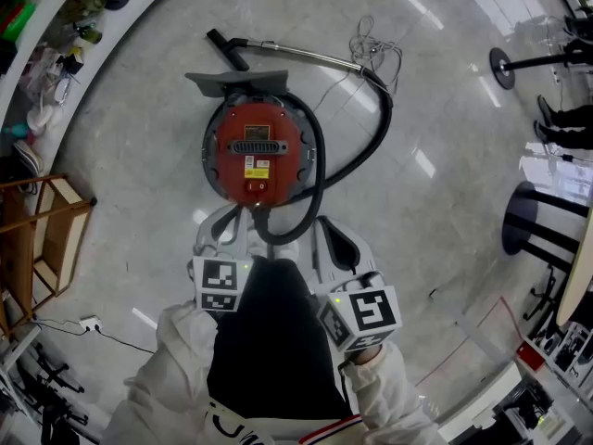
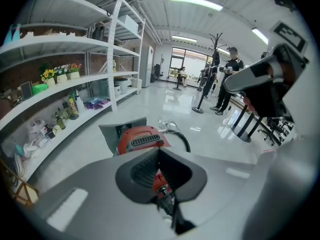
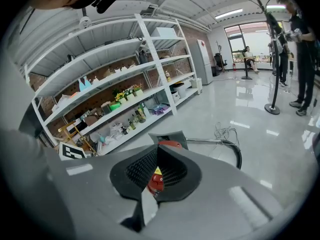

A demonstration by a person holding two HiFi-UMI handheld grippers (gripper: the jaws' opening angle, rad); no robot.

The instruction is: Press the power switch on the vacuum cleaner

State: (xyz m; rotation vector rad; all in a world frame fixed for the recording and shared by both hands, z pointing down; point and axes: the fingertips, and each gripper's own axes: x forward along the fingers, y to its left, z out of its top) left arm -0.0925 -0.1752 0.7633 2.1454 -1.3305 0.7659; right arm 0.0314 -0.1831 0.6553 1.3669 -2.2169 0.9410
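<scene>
I'm holding my left gripper (image 1: pixel 225 222) and right gripper (image 1: pixel 335 241) pressed shut, empty. The vacuum cleaner (image 1: pixel 258 142) is sitting on the floor (image 1: pixel 435 109), its power switch (image 1: pixel 258 187) lying at one o'clock from the left, the nearer one.

Glossy red plastic vacuum cleaner (image 1: pixel 258 151) — shiny metal wand (image 1: pixel 296 53) — polished floor (image 1: pixel 445 146)

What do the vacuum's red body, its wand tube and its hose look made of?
Red body: probably moulded plastic, semi-gloss with soft highlights. Wand tube: metal, likely chromed, bright silvery sheen. Hose: black flexible plastic or rubber, it curves in loops.
</scene>
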